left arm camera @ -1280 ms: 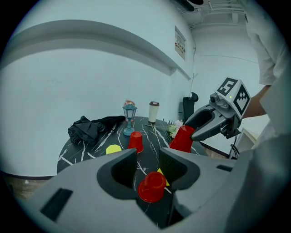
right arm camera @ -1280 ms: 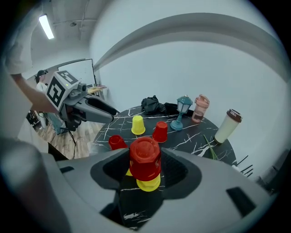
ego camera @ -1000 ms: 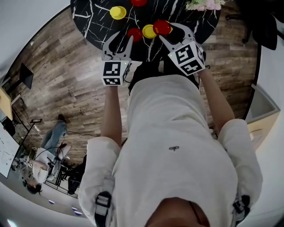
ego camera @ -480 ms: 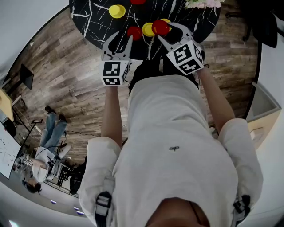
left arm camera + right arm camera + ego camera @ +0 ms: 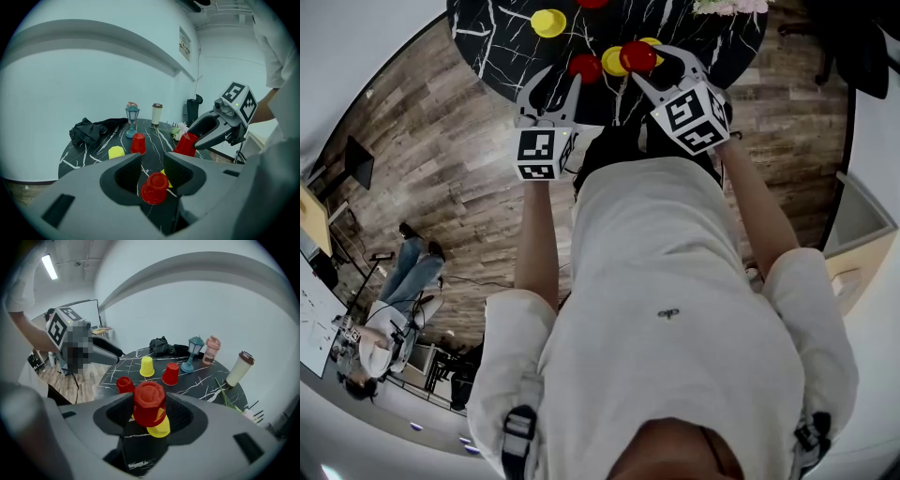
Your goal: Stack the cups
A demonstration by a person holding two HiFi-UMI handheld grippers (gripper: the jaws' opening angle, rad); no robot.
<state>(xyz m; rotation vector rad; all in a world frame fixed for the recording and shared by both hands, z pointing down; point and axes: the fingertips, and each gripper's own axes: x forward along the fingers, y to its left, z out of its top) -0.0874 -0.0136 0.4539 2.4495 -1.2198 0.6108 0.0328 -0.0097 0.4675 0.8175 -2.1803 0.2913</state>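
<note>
Black, white-veined tabletop runs off the head view at twelve o'clock, so the far red cup is only a sliver at that edge. The right gripper view shows it whole and upside down, with the far yellow cup just beside it at nine o'clock.

The right gripper has its fingers closed on the sides of the held red cup, which is upside down and raised off the tabletop. At its six o'clock the near yellow cup peeks out. The red one covers its top, so whether the two touch cannot be told. In the head view a second sliver of yellow shows at the held cup's one o'clock, too little to say whether it is another cup.

The left gripper has its fingers apart. The near red cup stands upside down on the tabletop in the gap between them, with space on both sides and neither pad pressing it. Its lower rim blends into the dark gap and is hard to trace.

Around the far rim sit a black cloth, a teal lantern, a pink bottle and a lidded tumbler. Some flowers are cut off at the top of the head view. The person's torso hides the tabletop's near edge there.
</note>
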